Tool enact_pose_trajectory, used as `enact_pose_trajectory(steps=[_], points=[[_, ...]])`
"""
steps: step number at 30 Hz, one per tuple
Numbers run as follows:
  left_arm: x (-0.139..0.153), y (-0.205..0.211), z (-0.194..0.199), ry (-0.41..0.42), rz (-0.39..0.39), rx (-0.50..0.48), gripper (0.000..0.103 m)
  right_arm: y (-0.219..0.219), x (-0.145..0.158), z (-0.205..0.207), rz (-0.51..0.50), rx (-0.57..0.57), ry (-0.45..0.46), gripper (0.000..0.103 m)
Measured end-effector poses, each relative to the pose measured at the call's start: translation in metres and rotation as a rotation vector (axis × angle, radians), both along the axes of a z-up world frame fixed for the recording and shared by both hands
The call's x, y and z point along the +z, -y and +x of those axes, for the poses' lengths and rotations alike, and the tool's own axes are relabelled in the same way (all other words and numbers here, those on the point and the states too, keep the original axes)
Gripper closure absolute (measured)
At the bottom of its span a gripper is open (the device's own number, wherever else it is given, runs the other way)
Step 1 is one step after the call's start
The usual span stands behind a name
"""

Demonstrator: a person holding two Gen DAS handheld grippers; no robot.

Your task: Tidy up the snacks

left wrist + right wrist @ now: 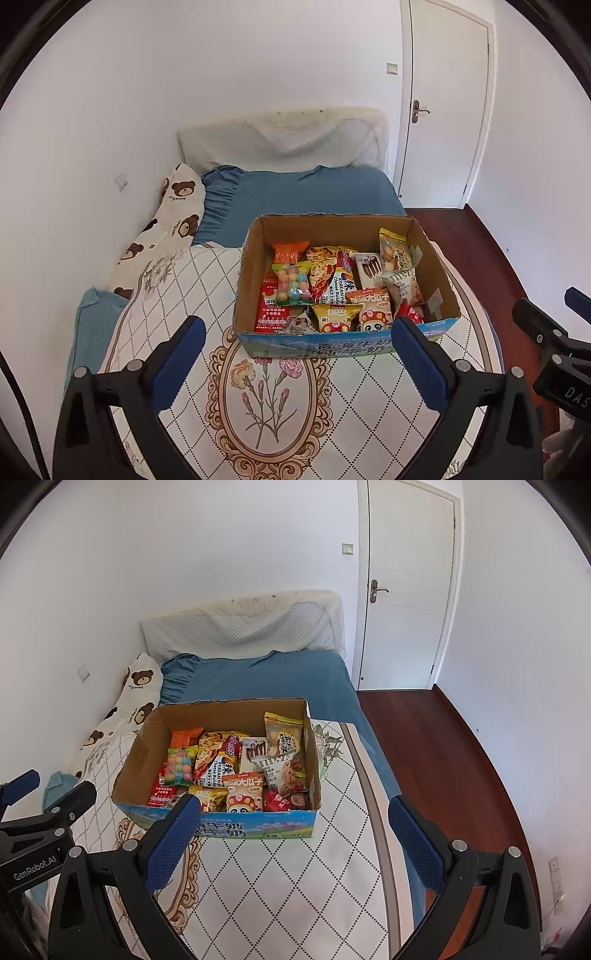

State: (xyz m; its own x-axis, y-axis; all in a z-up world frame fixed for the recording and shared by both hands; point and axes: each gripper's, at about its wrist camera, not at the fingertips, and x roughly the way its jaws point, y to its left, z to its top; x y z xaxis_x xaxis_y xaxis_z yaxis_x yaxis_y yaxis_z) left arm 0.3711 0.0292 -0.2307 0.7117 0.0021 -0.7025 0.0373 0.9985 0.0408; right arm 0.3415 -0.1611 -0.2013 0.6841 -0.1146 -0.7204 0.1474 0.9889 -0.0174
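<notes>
On the quilted bedspread [177,317] ahead of me sits the cardboard box [441,273] crammed with snack packets [291,282], and with my left gripper [299,328] and right gripper [295,806] both spread wide and empty, I judge those light, crinkly, slippery bags best pinched by their sealed edges.
</notes>
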Motion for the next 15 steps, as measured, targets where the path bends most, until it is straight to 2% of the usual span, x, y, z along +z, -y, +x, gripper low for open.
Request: enact_pose_trajectory(steps=[15], points=[[0.0055, 0.0018, -0.0040, 0.011, 0.000, -0.015, 0.000, 0.0005, 0.0047, -0.0018, 0.005, -0.001, 0.007, 0.000]])
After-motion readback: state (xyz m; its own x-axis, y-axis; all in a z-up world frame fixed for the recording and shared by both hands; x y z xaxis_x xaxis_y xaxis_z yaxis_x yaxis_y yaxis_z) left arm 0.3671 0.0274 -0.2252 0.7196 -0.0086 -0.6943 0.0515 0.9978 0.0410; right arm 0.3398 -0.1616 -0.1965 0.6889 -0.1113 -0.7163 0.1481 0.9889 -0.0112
